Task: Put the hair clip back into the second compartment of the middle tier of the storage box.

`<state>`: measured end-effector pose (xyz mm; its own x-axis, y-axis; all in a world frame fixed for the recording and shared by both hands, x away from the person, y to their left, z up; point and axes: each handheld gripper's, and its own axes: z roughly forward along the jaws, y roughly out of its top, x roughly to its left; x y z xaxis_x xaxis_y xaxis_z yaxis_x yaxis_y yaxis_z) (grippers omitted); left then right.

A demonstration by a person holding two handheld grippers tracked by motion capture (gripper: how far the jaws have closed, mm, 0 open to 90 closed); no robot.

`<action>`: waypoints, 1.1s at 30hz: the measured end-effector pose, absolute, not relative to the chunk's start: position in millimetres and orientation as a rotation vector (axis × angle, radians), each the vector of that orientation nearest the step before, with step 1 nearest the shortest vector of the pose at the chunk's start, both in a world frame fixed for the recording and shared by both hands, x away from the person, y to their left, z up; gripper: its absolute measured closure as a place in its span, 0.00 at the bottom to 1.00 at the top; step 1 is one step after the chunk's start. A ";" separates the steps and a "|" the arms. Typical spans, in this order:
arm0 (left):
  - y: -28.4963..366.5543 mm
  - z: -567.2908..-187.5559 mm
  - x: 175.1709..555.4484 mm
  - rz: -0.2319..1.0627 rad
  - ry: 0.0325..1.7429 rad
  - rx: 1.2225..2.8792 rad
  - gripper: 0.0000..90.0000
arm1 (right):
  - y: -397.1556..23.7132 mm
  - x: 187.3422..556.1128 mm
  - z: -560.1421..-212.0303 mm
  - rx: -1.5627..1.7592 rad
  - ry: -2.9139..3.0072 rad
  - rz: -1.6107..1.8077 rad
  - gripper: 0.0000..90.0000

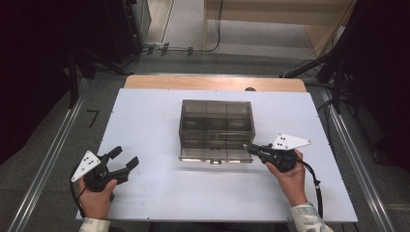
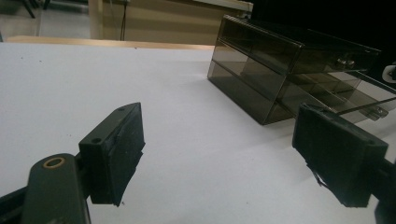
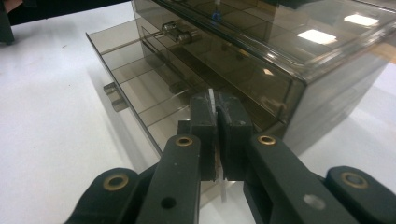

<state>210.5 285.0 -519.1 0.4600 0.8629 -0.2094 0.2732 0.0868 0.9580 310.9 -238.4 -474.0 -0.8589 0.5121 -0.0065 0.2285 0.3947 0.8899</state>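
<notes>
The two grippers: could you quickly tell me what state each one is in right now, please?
Left gripper: open, holding nothing, over the white table.
Right gripper: closed on a thin clear strip, at the open bottom drawer of the smoky drawer box.

Smoked plastic drawer cabinet sits mid-board, the one obstacle on the white board. Its bottom drawer is pulled out toward the person, eating into the near strip. Left gripper has bare board around it, well apart from the cabinet. Board's left, right and near edges are bare.
</notes>
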 end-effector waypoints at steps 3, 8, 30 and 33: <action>285.0 -519.2 210.7 0.591 1.060 1.464 0.19 | -234.2 311.5 -473.6 0.644 2.378 1.456 0.93; 284.9 -519.1 210.5 0.592 1.060 1.464 0.19 | -220.0 312.0 -470.0 0.607 2.391 1.451 0.93; 285.9 -519.5 210.4 0.593 1.062 1.463 0.19 | -169.0 317.4 -467.2 0.490 2.449 1.384 0.93; 286.0 -519.4 210.3 0.593 1.061 1.461 0.19 | -161.7 318.8 -467.1 0.483 2.462 1.377 0.93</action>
